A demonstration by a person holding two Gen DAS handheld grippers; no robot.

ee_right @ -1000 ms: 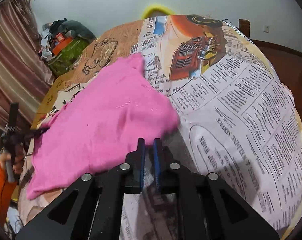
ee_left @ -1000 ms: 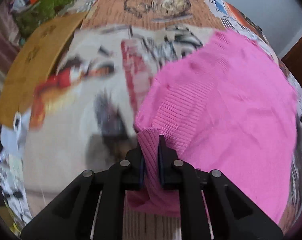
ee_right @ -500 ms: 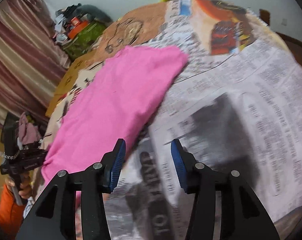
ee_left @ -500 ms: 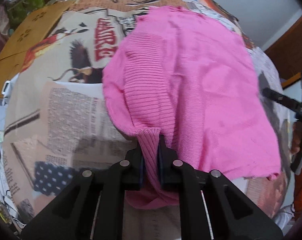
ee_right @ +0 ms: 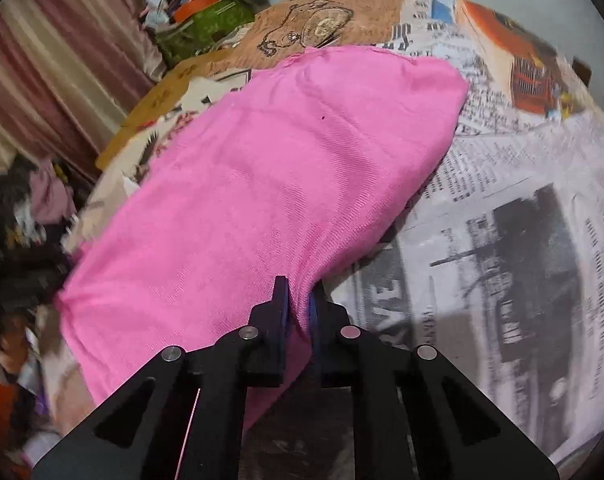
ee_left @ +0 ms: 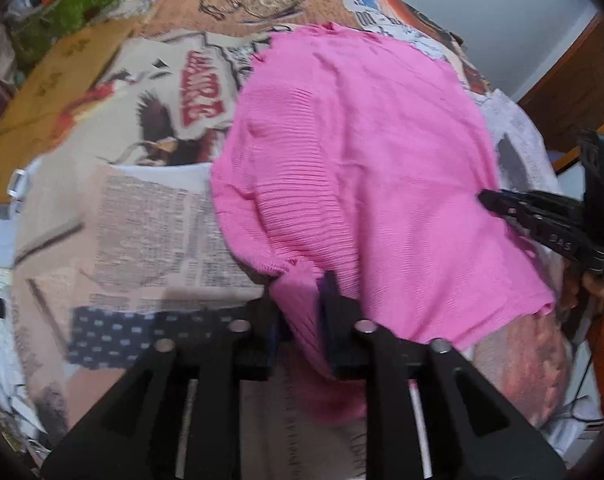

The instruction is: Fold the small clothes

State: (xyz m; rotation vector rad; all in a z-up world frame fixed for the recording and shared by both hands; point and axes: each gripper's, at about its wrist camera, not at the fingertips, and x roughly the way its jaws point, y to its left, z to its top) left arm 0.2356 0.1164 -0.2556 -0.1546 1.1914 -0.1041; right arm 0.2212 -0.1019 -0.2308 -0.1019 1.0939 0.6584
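- Desk (ee_right: 522, 208) – big surface, covered w/ newspaper-print cloth; carries everything below. Clutter & striped curtain (ee_right: 54, 60) off to one side, not part of the job.
- Pink garment (ee_left: 362, 152) – small knit top, lying mostly flat across the desk middle, near edge lifted at two spots. Ribbed band (ee_left: 302, 184) on the left-hand side, plainer knit elsewhere. Judged: light, very soft, no stiffness at all, so it'll sag & drape from wherever it's held; knit stretches, so a hard pull would distort it. Not slippery, not fragile. Best holds prob. at corners/hem edges, both ends of one side, so the fold line stays straight.
- Left gripper (ee_left: 300, 292) – jaws closed down on a bunched piece of the ribbed edge; fabric squeezed between them & hanging down below.
- Right gripper (ee_right: 300, 300) – jaws nearly together, pinching a fold of the near plain-knit edge; cloth rises up to it in a ridge. Also seen from the left cam at the garment's far side (ee_left: 498, 202).
- Judgement: w/ both near corners held, next move is likely carrying that edge over the rest; keep the two holds level or the soft knit will skew.
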